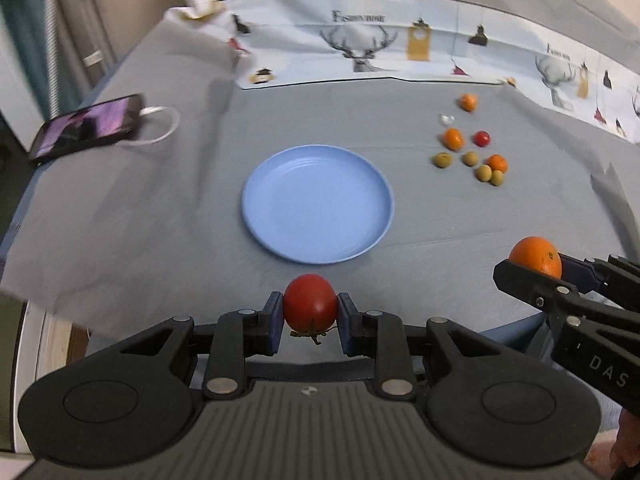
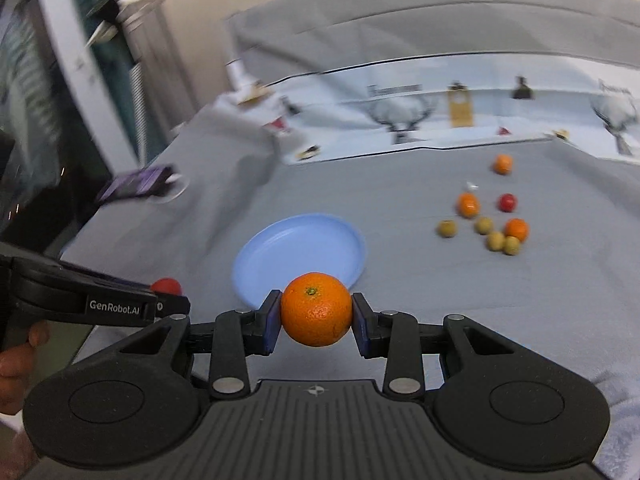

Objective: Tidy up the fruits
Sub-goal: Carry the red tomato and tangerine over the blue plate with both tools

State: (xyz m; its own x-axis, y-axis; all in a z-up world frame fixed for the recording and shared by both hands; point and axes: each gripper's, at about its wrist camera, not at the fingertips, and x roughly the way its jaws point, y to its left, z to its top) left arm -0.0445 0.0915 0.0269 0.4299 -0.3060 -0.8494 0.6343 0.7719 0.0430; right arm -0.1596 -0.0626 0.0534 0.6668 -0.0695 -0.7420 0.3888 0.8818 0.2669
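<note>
Left gripper (image 1: pixel 310 322) is clamped on a red tomato (image 1: pixel 310 307), right gripper (image 2: pixel 316 322) on an orange (image 2: pixel 316 309), both above the bed's near edge, blue plate (image 1: pixel 318 204) mid-bed.

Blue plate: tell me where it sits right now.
The blue plate lies empty on the grey cloth, centre of the left wrist view, left of the loose fruit cluster and right of the phone.

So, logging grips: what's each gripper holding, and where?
Left gripper: a tomato, pinched across its sides. Right gripper: an orange, also across its sides.
</note>
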